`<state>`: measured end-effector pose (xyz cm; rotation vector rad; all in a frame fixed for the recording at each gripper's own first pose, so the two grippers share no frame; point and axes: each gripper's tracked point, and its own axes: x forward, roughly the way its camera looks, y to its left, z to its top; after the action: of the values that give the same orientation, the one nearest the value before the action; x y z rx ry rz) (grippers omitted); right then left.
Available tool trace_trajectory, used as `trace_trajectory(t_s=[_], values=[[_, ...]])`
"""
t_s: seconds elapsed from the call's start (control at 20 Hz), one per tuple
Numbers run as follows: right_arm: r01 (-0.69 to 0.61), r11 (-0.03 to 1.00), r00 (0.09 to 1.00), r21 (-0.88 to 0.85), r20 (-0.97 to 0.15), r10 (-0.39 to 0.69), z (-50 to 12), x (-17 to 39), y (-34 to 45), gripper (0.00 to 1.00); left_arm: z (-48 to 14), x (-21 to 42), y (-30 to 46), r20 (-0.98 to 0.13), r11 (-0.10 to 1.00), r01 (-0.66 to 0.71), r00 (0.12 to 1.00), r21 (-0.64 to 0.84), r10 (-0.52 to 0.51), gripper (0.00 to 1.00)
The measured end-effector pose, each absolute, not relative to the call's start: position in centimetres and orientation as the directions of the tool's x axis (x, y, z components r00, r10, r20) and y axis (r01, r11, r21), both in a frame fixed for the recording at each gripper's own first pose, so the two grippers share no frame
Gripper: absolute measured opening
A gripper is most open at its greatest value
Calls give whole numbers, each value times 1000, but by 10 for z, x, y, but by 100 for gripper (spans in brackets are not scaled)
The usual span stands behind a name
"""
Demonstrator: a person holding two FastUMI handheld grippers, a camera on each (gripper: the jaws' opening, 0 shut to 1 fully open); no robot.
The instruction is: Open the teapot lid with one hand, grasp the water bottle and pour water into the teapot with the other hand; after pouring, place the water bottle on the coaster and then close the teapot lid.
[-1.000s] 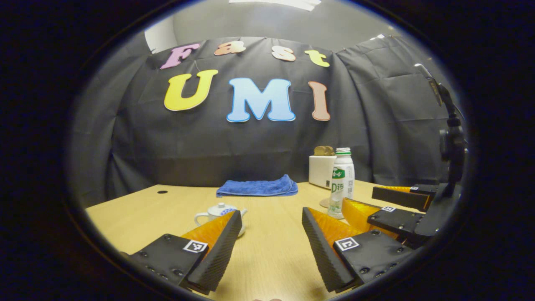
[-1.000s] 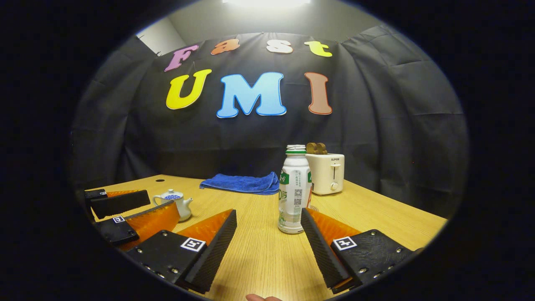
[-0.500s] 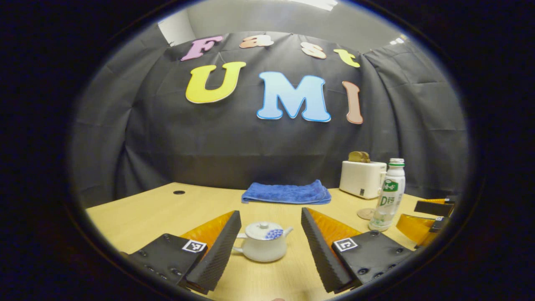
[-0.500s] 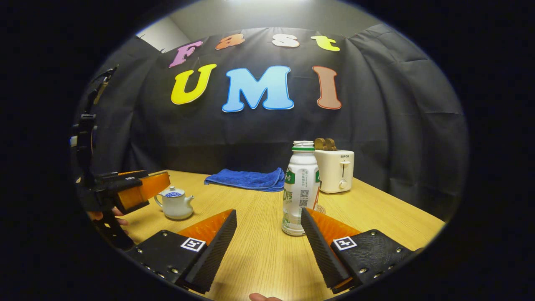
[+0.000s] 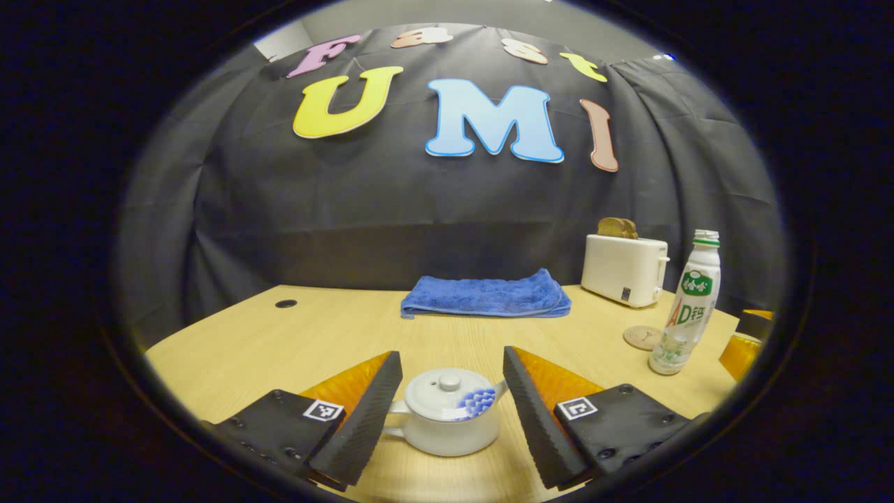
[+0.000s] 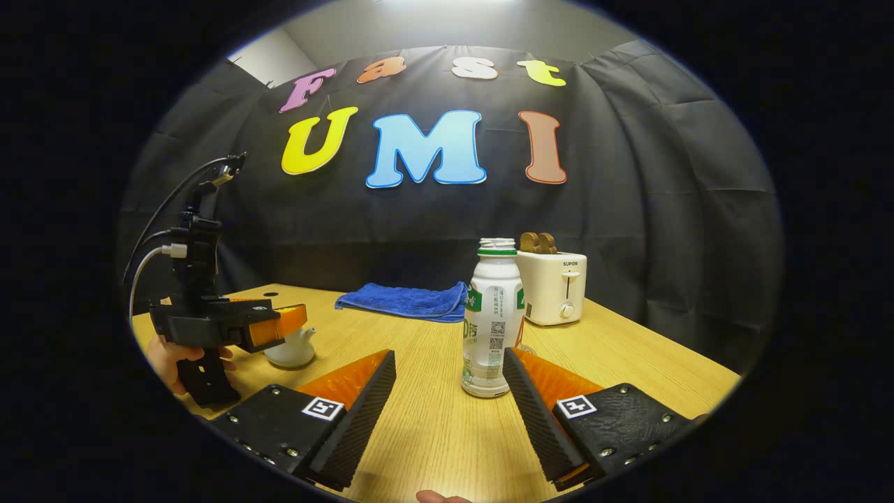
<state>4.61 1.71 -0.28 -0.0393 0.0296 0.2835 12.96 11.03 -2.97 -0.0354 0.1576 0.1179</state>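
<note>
White teapot (image 5: 447, 412) upright, lid (image 5: 447, 392) on, capless-looking water bottle (image 6: 492, 318) upright — round coaster (image 5: 642, 337) just beside it

teapot (image 5: 447, 412) on table (image 5: 279, 342) between left gripper's fingers (image 5: 363, 412), towel (image 5: 487, 296) behind, bottle (image 5: 684, 304) right
</note>
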Motion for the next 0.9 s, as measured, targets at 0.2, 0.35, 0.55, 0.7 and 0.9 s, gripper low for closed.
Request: trace_trajectory(t_s=[0.2, 0.35, 0.55, 0.7, 0.9], values=[[-277, 960, 960, -29, -44, 275, -5, 47, 14, 95, -28, 133, 116, -144, 990, -133, 982, -39, 126, 83], [-278, 960, 960, -22, -46, 277, -5, 47, 14, 95, -31, 137, 117, -165, 992, -122, 979, -25, 116, 67], [-281, 960, 959, -18, -40, 280, -3, 45, 15, 95, -25, 142, 116, -160, 991, -132, 978, 15, 133, 44], [-288, 957, 957, -19, -43, 287, -4, 45, 15, 95, -35, 143, 114, -160, 994, -106, 981, 11, 106, 31], [-292, 956, 956, -14, -36, 291, -3, 46, 15, 95, -27, 141, 113, -158, 995, -93, 983, 21, 95, 17]])
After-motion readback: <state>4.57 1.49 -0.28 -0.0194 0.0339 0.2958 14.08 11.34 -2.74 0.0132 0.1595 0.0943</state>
